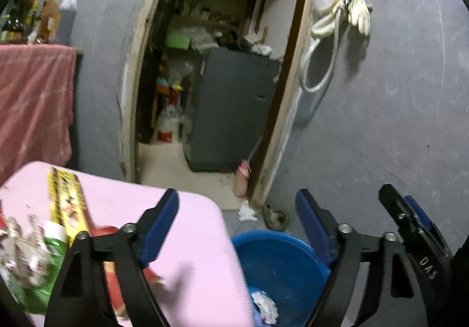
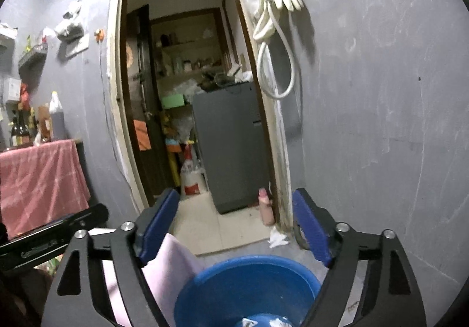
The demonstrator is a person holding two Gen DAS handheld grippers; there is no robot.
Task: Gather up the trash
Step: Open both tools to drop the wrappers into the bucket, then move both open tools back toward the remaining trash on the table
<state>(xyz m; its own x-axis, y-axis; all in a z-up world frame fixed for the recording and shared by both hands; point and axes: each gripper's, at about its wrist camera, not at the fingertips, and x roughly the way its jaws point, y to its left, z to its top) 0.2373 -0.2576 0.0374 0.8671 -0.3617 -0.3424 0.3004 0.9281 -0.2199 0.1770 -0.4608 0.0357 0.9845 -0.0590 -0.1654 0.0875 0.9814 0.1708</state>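
Both tools are released and grasp nothing: the left tool (image 1: pixel 237 227) hangs past the pink surface (image 1: pixel 187 242) edge, the right tool (image 2: pixel 236 227) over the blue basin (image 2: pixel 234 286). Wrappers (image 1: pixel 44 253) lie on the surface's left; crumpled trash (image 1: pixel 263 308) sits in the basin. Open floor lies toward the doorway (image 2: pixel 181 92).

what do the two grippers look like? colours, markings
Both match: left gripper and right gripper have black triangular cut-out linkages, silver pivot screws and ribbed blue pads. White lettering "DAS" shows on the right one's black side in the left view. No cables or sleeves visible.
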